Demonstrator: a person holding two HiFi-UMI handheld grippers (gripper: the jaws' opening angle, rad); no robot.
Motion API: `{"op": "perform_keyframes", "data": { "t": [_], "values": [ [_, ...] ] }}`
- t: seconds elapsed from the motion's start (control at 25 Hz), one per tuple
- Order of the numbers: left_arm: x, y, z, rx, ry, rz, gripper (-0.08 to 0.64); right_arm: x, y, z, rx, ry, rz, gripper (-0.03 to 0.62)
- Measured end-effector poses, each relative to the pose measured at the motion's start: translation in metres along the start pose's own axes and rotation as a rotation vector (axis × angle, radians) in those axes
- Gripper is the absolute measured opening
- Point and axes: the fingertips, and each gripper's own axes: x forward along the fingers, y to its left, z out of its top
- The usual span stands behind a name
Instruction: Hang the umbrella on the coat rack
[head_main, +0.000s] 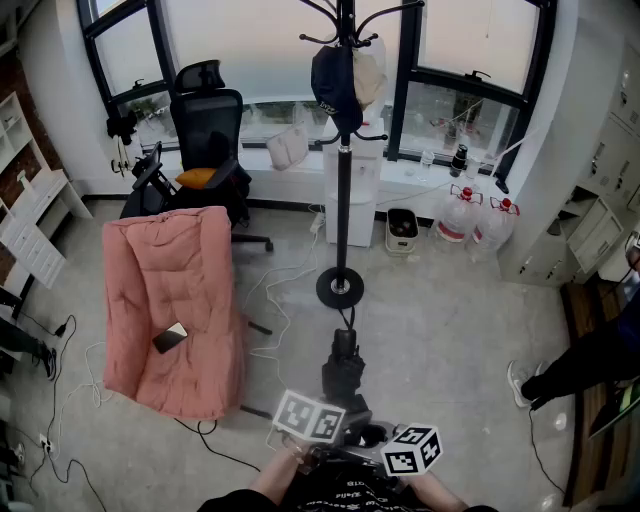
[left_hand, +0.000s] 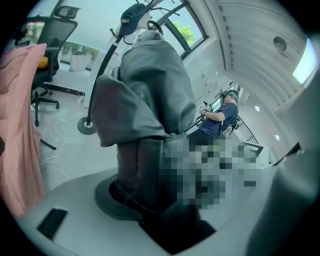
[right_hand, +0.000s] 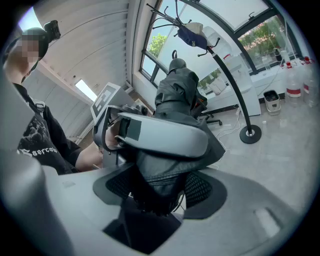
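The left gripper (left_hand: 150, 200) and right gripper (right_hand: 155, 192) each pinch the folded umbrella (left_hand: 145, 95); its fabric mostly hides their pads.

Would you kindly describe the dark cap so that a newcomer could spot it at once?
Find the tall black coat rack standing before the big window. Near its top, two things hang side by side on the hooks. The cap is the dark navy one, on the left in the head view; its neighbour is cream.
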Motion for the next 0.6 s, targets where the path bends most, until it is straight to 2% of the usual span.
{"op": "perform_keyframes", "data": {
  "t": [0.2, 0.44, 0.6],
  "values": [
    [0.011, -0.011, 0.012, -0.021, -0.032, -0.011, 0.270, -0.018, -0.008, 0.006, -0.022, -0.004, 0.013, 0.292],
    [0.029, -0.022, 0.027, -0.109, -0.090, -0.041, 0.272, -0.045, -0.022, 0.012, -0.013, -0.018, 0.048, 0.308],
    [0.042, -0.033, 0.037, -0.103, -0.098, -0.037, 0.271, -0.062, -0.030, 0.017, -0.020, -0.033, 0.050, 0.308]
  ]
}}
